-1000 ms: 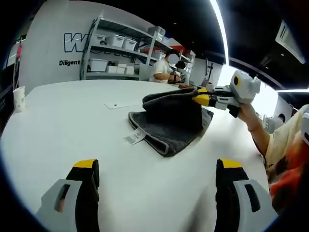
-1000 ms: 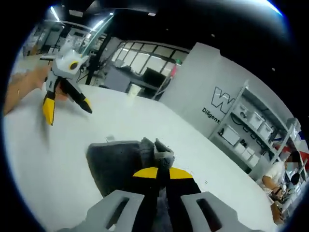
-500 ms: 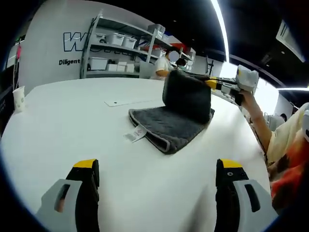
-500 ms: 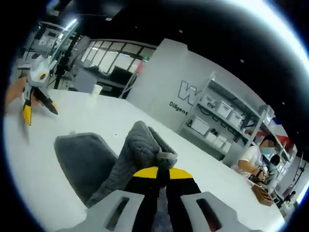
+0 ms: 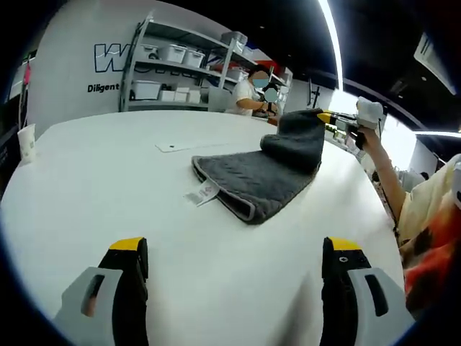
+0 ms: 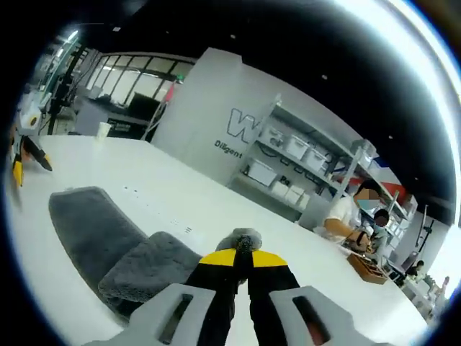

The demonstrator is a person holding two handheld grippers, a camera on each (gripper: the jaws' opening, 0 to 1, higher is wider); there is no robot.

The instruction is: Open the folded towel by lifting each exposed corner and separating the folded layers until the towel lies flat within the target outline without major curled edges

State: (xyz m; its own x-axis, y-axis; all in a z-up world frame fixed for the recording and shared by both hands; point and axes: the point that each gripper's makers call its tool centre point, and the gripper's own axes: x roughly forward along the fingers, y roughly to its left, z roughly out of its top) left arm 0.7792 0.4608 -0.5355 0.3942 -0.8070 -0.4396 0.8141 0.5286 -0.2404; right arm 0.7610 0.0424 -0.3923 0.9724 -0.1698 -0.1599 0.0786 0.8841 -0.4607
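- Two handheld grippers work over a white table (image 5: 108, 180), where a grey towel (image 5: 252, 176) lies partly unfolded near the middle.
- Left gripper (image 5: 234, 252), seen in its own view, hovers low over bare tabletop with its yellow-tipped jaws spread wide and nothing between them; it sits well apart from the towel's near edge.
- Right gripper (image 6: 241, 258), in its own view, has its jaws pressed together on a bunched corner of the towel (image 6: 108, 249) — the same tool appears in the left gripper view at the far right (image 5: 338, 121), held by a person's hand (image 5: 371, 140) and lifting that corner clear of the table.
- Most of the towel rests flat on the surface, its lifted layer curling over at the raised end; a white label (image 5: 204, 192) pokes out from the edge nearest the left gripper.
- Background: a paper cup (image 5: 26, 142) stands at the table's far left edge, and metal shelving (image 5: 180, 72) with white bins lines the wall — a seated person (image 6: 346, 216) is beyond it.
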